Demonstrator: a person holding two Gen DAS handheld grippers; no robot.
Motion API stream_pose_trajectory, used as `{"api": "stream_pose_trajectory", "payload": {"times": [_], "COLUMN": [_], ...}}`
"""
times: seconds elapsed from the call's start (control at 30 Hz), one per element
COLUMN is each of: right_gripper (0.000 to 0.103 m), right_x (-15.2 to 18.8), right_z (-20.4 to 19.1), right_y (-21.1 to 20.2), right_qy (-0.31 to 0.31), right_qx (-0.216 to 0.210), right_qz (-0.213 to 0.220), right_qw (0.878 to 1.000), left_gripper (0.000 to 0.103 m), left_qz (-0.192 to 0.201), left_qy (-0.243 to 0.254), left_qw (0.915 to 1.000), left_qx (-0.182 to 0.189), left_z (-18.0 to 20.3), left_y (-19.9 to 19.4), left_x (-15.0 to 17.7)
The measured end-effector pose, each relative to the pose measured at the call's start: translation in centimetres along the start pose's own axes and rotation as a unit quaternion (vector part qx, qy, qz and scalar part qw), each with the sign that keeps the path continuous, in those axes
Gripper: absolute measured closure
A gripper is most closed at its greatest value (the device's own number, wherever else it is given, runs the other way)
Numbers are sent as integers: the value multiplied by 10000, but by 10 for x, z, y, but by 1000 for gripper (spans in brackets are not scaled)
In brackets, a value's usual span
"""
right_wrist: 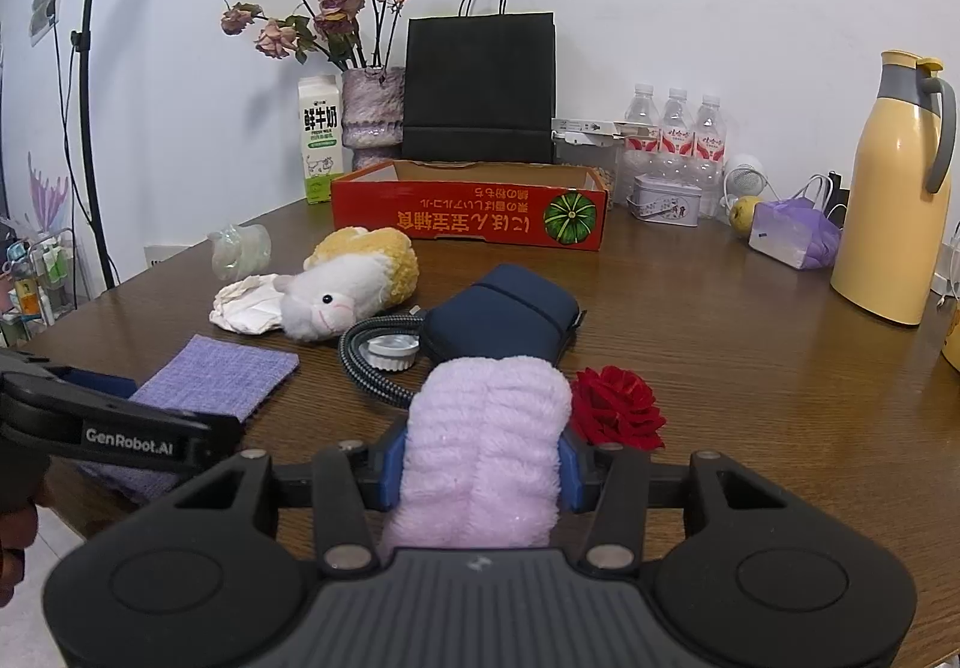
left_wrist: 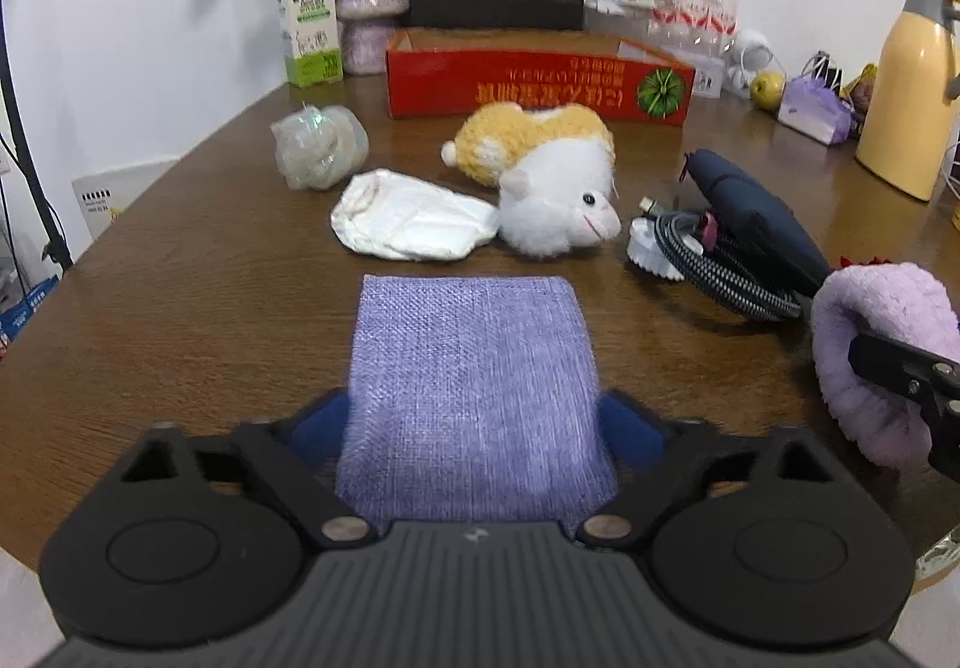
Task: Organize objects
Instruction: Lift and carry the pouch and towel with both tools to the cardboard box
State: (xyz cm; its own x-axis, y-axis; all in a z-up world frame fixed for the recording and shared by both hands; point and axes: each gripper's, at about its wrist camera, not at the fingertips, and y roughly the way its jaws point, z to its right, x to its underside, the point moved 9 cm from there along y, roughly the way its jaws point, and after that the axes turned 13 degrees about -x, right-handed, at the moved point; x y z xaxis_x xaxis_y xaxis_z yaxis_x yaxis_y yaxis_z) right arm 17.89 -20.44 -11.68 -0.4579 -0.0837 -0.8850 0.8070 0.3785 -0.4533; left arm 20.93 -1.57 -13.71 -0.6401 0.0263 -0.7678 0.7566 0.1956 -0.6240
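Pinching the fluffy lilac headband (right_wrist: 486,452) between narrow blue pads (right_wrist: 393,473), my right gripper (right_wrist: 480,473) holds it low in the frame, lifted clear of the table (right_wrist: 750,368), I judge so it can travel to the red cardboard box (right_wrist: 468,215) at centre. My left gripper (left_wrist: 474,428) straddles the purple woven pouch (left_wrist: 471,380); its fingers (left_wrist: 321,425) stand fairly wide at the pouch's edges, and I cannot tell whether they press it. The pouch lies flat, probably pinned for pickup. Beyond it wait the hamster plush (left_wrist: 552,176), the crumpled white cloth (left_wrist: 414,218), the braided cable (left_wrist: 720,272) and the navy pouch (left_wrist: 762,224). A red fabric rose (right_wrist: 618,407) sits just right of the headband.
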Motion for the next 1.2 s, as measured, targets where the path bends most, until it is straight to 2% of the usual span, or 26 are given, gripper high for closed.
{"api": "stream_pose_trajectory", "payload": {"times": [0.07,0.17,0.27,0.6,0.87,1.2], "right_gripper": [57,57,57,57,57,57], "right_x": [0,0,0,-8,-19,-43], "right_z": [0,0,-1,-5,-14,-25], "right_y": [0,0,-2,-12,-22,-25], "right_qy": [1,4,-16,-95,-229,-406], "right_qx": [1,-13,-17,-1,-20,-94], "right_qz": [1,8,20,146,285,459], "right_qw": [10000,10000,10000,9998,9993,9981], "left_gripper": [57,78,85,86,86,86], "left_qz": [80,160,242,372,666,853], "left_qy": [-21,-59,-94,-32,-32,-46], "left_qw": [10000,9998,9996,9990,9976,9963], "left_qx": [9,-49,-106,-256,-192,-76], "left_z": [-4,-9,-15,-23,-25,-20], "left_y": [-3,-5,-5,-17,-37,-47], "left_x": [-1,-1,0,0,-13,-34]}}
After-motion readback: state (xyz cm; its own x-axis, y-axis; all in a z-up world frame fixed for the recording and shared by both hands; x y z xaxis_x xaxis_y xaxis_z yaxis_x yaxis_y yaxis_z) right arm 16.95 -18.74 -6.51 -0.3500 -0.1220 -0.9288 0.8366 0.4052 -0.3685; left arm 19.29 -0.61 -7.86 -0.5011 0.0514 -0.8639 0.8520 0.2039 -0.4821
